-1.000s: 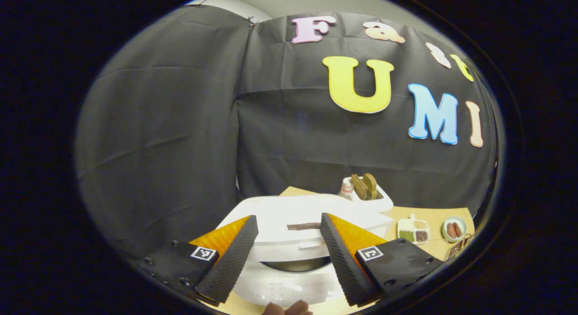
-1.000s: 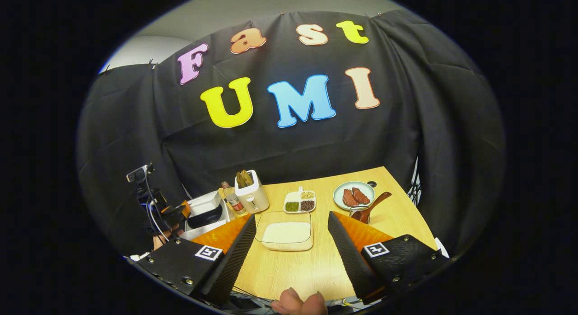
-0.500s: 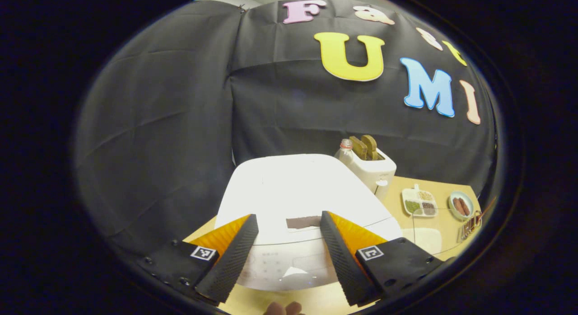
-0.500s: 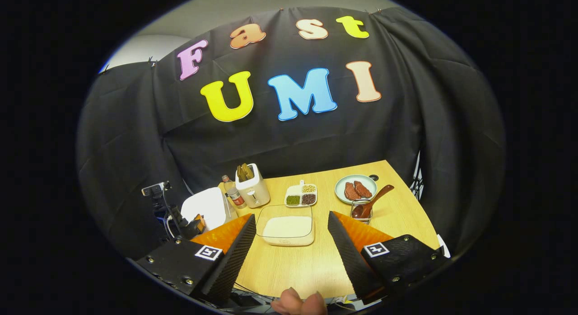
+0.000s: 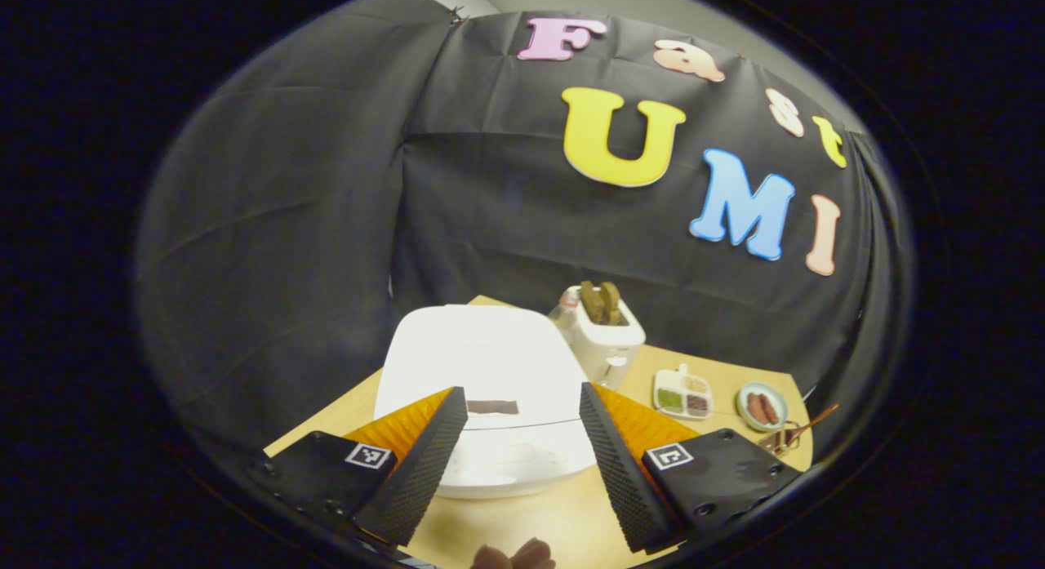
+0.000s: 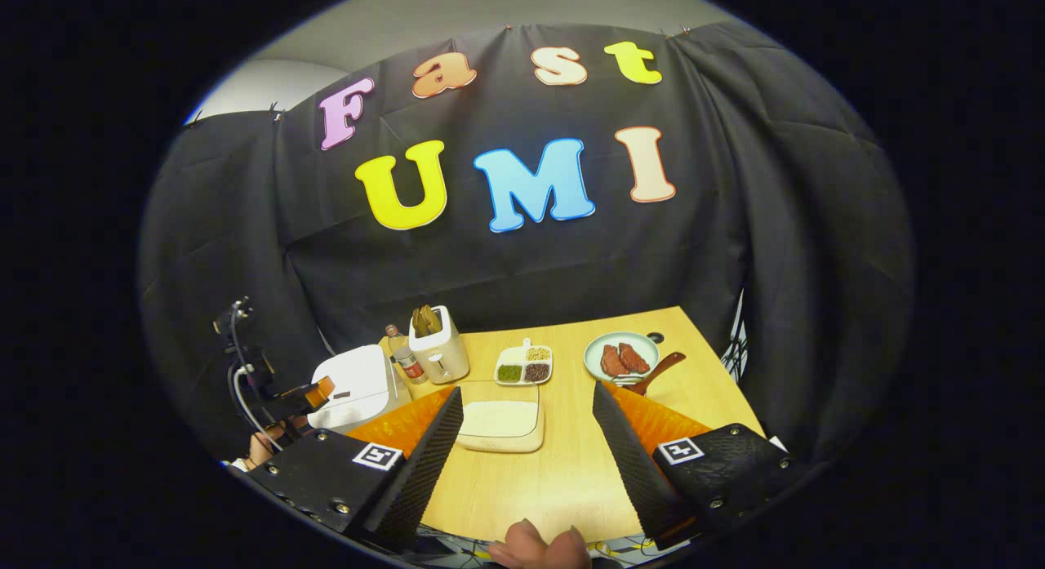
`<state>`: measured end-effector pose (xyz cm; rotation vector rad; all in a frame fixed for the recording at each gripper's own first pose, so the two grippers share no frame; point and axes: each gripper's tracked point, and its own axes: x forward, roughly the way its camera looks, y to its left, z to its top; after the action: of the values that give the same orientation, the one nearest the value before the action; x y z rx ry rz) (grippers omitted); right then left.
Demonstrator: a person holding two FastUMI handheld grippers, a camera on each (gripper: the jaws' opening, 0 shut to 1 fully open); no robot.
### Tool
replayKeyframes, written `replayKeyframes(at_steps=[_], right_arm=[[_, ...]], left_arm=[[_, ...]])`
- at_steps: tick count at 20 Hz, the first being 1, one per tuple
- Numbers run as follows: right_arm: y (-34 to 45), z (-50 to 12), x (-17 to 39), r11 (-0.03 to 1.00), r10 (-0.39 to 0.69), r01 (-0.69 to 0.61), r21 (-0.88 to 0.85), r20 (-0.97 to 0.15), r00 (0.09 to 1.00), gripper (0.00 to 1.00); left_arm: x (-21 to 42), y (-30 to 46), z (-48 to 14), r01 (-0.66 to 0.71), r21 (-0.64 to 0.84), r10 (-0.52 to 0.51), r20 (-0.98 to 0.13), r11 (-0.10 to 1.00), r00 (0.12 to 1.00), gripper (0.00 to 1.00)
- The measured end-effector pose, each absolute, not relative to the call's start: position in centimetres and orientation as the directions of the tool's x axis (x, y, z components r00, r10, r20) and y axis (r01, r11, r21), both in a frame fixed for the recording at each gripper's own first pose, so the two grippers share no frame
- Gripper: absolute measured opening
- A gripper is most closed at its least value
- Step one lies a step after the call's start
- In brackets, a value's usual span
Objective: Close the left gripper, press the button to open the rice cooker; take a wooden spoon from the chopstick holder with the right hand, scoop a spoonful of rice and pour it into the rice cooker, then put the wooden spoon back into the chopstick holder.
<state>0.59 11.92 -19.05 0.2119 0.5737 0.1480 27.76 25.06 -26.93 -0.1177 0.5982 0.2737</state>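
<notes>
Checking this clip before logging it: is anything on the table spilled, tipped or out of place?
Nothing stands out. The rice cooker sits level with its lid down, the rice dish shows no spill, and the wooden spoon leans in its holder beside the plate.

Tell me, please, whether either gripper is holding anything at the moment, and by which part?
Nothing is held: the left gripper and the right gripper are both open and empty.

Both views are evenly lit from overhead, with soft, short shadows. The white rice cooker (image 5: 482,389) lid blows out to glare in the left gripper view. Fisheye distortion bends the table (image 6: 571,471) edges; the rims dim and blur slightly.
</notes>
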Motion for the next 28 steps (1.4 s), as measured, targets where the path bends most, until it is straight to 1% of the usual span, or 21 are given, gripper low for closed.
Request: replayKeyframes(at_steps=[1,2,3,4,5,6,9,11,12,13,15,17,20,21,22,24,28], right_arm=[[11.1,-18.1,0.9,0.970,0.195,-0.090,0.227,-0.498,0.845,0.98],[10.1,-17.1,1.2,0.971,0.193,-0.099,0.217,-0.469,0.862,0.98],[9.1,-15.9,1.5,0.972,0.191,-0.108,0.208,-0.436,0.880,0.98],[7.9,-14.8,1.7,0.973,0.187,-0.114,0.199,-0.403,0.896,0.98],[6.6,-13.6,1.8,0.974,0.184,-0.119,0.192,-0.371,0.910,0.98],[5.2,-12.3,1.7,0.974,0.184,-0.125,0.190,-0.336,0.924,0.98],[0.8,-8.4,1.1,0.975,0.172,-0.132,0.180,-0.226,0.959,0.98],[-1.9,-6.5,0.8,0.981,0.156,-0.133,0.144,-0.157,0.975,0.98],[-2.7,-5.8,0.5,0.982,0.153,-0.136,0.128,-0.129,0.980,0.98],[-2.9,-5.4,0.0,0.981,0.166,-0.153,0.119,-0.103,0.981,0.98],[-3.3,-5.2,-0.8,0.979,0.177,-0.166,0.123,-0.088,0.980,0.98],[-3.1,-4.9,-2.1,0.967,0.211,-0.194,0.163,-0.091,0.973,0.98],[-3.3,-4.5,-2.7,0.967,0.212,-0.196,0.166,-0.089,0.973,0.97],[-2.8,-4.5,-3.2,0.963,0.229,-0.211,0.167,-0.096,0.969,0.97],[-1.7,-4.2,-3.5,0.958,0.251,-0.235,0.166,-0.090,0.964,0.97],[-1.1,-4.3,-3.4,0.960,0.254,-0.239,0.145,-0.098,0.962,0.98],[2.4,-4.1,-3.6,0.947,0.297,-0.276,0.166,-0.119,0.947,0.98]], left_arm=[[27.2,23.3,-24.6,-0.265,-0.039,0.201,-0.547,0.964,0.813,0.97],[26.5,21.5,-22.0,-0.242,-0.047,0.183,-0.520,0.969,0.834,0.97],[25.8,19.6,-19.7,-0.221,-0.057,0.165,-0.494,0.974,0.854,1.00],[24.8,17.4,-17.1,-0.202,-0.068,0.147,-0.467,0.977,0.872,0.97],[23.9,15.2,-14.4,-0.183,-0.079,0.131,-0.437,0.980,0.890,1.00],[22.9,12.9,-11.8,-0.162,-0.089,0.114,-0.400,0.983,0.909,0.94],[19.6,6.5,-5.0,-0.104,-0.109,0.068,-0.296,0.989,0.953,0.93],[17.3,3.0,-1.3,-0.086,-0.076,0.064,-0.247,0.993,0.967,0.96],[16.2,1.8,0.3,-0.086,-0.050,0.073,-0.224,0.995,0.972,0.92],[15.1,0.8,1.8,-0.094,-0.019,0.088,-0.195,0.995,0.977,0.96],[13.0,-1.2,3.4,-0.097,0.008,0.097,-0.159,0.995,0.982,0.92],[11.7,-2.7,3.8,-0.082,0.016,0.083,-0.154,0.997,0.985,0.92],[10.6,-2.1,4.0,-0.104,-0.007,0.101,-0.173,0.995,0.980,0.93],[10.3,-1.7,4.5,-0.114,-0.021,0.109,-0.167,0.993,0.980,0.93],[10.4,-1.2,5.2,-0.118,-0.020,0.114,-0.151,0.993,0.982,0.93],[10.0,0.5,5.2,-0.144,0.011,0.144,-0.162,0.990,0.976,0.93],[9.5,1.9,5.4,-0.150,0.028,0.152,-0.167,0.988,0.974,0.93]])
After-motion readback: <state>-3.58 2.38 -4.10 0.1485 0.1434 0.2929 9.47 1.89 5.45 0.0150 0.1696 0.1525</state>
